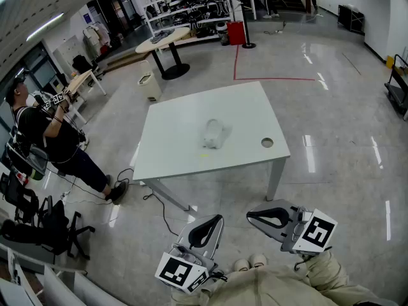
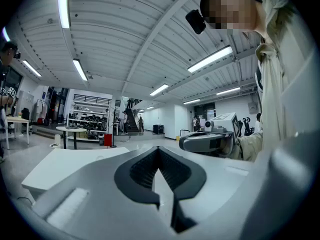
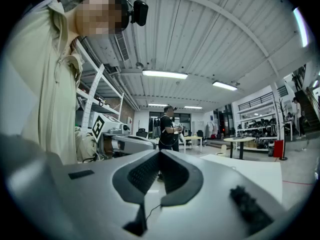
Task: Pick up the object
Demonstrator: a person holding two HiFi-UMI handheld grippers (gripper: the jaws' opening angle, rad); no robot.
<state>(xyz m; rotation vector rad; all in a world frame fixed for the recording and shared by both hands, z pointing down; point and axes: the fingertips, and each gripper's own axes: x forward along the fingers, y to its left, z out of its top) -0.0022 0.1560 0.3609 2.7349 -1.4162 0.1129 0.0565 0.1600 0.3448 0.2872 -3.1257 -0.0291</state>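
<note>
You are at the approach stage: your left hand-held gripper (image 1: 213, 222) and right hand-held gripper (image 1: 255, 217) are close to your body, both closed and empty. The pale translucent object (image 1: 213, 134) lies near the middle of the tabletop (image 1: 182, 152), well apart from them. The next move would be to step in, open one and reach.

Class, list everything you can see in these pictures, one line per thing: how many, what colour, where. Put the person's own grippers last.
table: one, white, mid-floor.
object: one, pale, near the table's middle.
hole: one, round, near the table's right edge.
bystander: one, dressed in black, far left.
round table: one, light top, black foot, further back.
red bin: one, right of the round table.
small bin: one, whitish, on the floor between the tables.
shelves: white, at the back.
left gripper: one, grey, black pads, shut, empty.
right gripper: one, same colours, shut, empty.
</note>
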